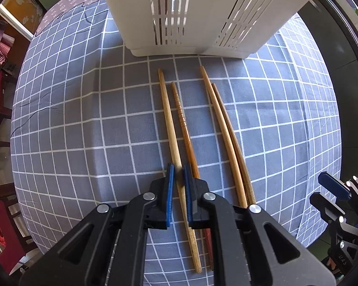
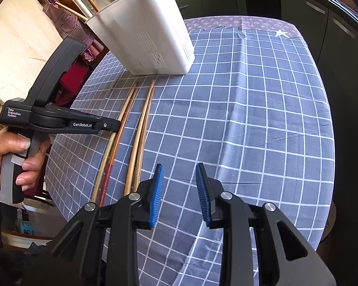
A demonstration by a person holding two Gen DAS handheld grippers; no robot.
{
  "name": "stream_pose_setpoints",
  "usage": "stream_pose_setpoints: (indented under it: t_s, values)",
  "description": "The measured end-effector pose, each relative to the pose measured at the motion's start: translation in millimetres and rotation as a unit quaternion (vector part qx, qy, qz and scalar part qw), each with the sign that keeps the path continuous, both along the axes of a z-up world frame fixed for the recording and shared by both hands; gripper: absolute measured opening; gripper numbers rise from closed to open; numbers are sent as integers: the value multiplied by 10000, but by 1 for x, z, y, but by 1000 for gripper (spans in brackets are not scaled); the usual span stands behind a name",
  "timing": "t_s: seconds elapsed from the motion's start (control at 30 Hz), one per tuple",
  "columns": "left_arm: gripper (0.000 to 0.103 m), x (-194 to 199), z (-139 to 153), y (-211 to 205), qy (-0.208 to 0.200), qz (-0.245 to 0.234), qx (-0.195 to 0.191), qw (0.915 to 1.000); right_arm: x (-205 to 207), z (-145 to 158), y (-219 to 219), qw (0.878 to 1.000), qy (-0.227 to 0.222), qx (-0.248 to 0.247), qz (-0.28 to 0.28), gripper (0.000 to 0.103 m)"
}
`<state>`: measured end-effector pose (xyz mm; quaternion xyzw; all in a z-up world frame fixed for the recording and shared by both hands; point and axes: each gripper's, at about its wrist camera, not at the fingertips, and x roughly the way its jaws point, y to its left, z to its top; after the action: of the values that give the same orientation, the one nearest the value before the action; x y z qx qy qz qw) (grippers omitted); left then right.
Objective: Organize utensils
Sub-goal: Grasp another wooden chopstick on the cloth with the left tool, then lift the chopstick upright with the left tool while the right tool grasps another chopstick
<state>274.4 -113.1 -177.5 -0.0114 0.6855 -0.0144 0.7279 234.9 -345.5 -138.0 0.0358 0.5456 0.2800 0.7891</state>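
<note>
The left gripper (image 1: 178, 175) is pointing down with its blue pads clamping a pale chopstick (image 1: 170, 124), leftmost of the four chopsticks lying side by side on the blue checked tablecloth (image 1: 71, 124). A darker ridged chopstick (image 1: 182, 124) is lying just right of it, then a pair (image 1: 223, 124) touching each other. The white slotted utensil holder (image 1: 186, 12) is standing at their far ends. The right gripper (image 2: 179, 186) is hovering over bare cloth, jaws apart, holding nothing. A hand (image 2: 4, 152) is gripping the left handle.
</note>
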Motion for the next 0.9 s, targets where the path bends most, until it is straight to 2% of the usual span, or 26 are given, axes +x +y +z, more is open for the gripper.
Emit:
stream_pose_setpoints:
  t_s: [0.23,0.37,0.63,0.9]
  values:
    - [8,-2,1,0,-81,-128,15,9999,-1,1,2,10000,-3,-47,17,31]
    - [7,-8,11,6,-273,-160,-37,9995,-1,3,2,9999,-11,-106,12,31]
    - [7,-33,62,28,-1032,-264,-223,9941,5,4,14,9997,-3,-247,80,31]
    - [7,-65,109,41,-1900,-383,-355,9804,26,0,49,9979,99,-564,303,31]
